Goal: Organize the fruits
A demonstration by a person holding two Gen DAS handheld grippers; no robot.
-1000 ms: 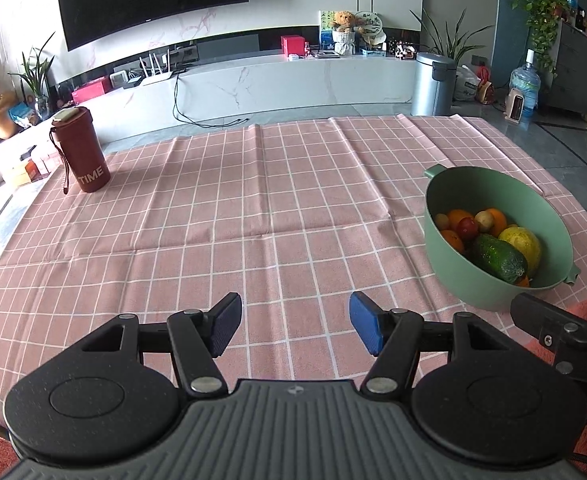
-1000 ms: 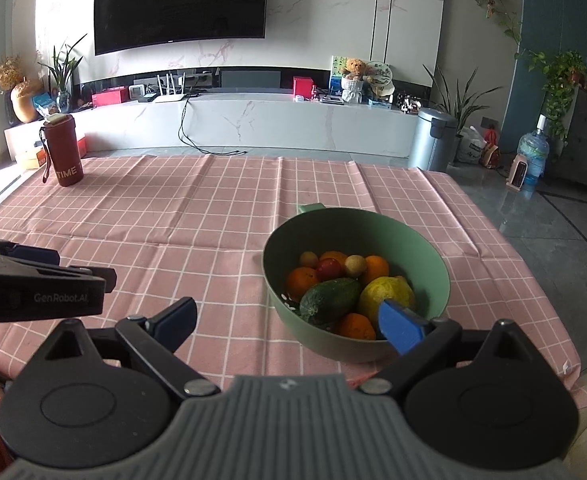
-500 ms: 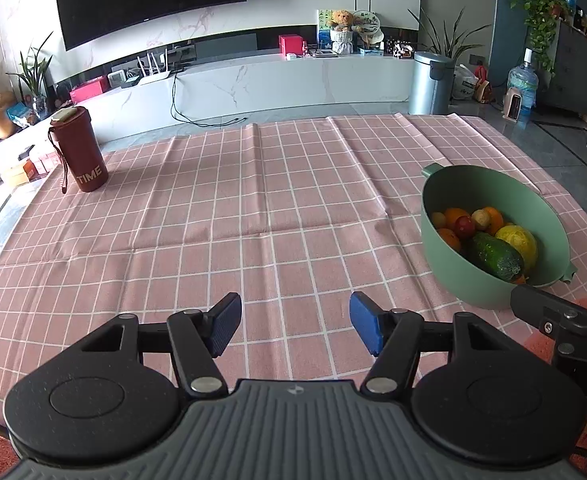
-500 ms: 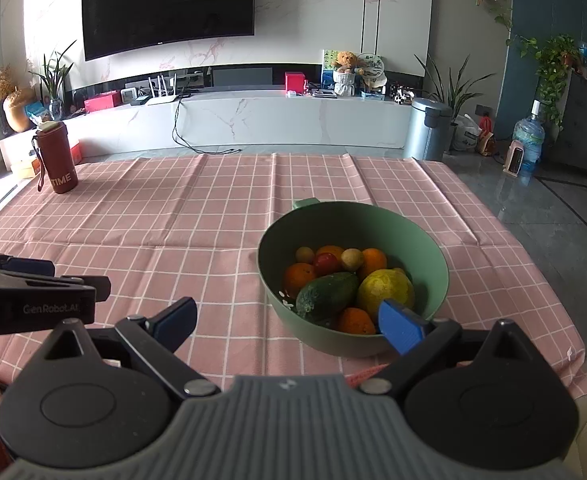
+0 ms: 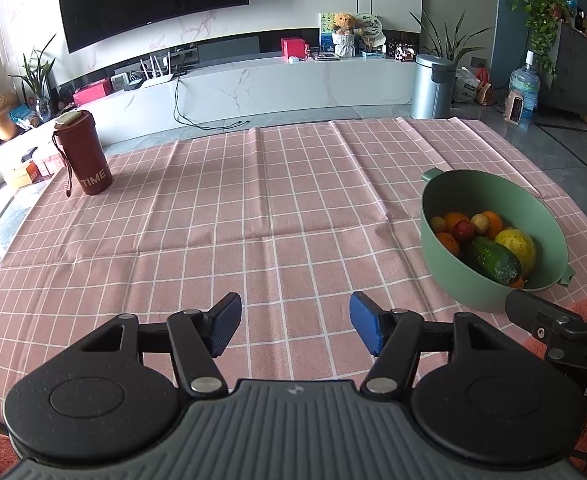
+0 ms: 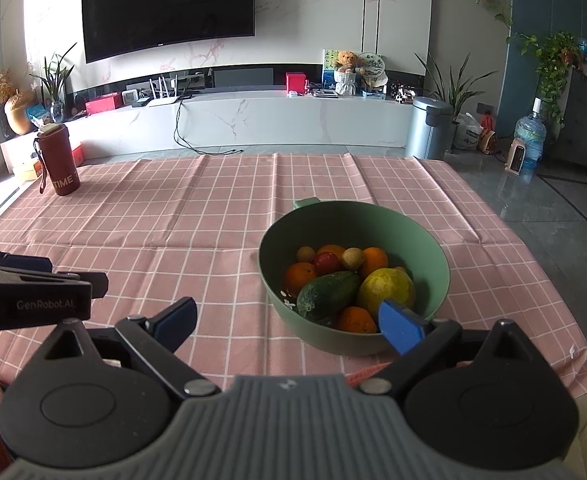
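A green bowl (image 6: 433,256) stands on the pink checked tablecloth at the right; it also shows in the left wrist view (image 5: 445,264). It holds oranges (image 6: 299,276), a dark green cucumber (image 6: 327,292), a yellow lemon (image 6: 385,286), a red tomato (image 6: 327,262) and small tan fruits. My right gripper (image 6: 289,322) is open and empty, just in front of the bowl. My left gripper (image 5: 293,322) is open and empty over bare cloth, left of the bowl.
A dark red bottle marked TIME (image 5: 83,152) stands at the table's far left; it also shows in the right wrist view (image 6: 59,160). The tablecloth (image 5: 253,200) covers the table. Beyond are a TV wall and a white console.
Both grippers have pulled back and risen a little, so the bowl looks slightly farther and lower. Both stay open. No fruit has moved.
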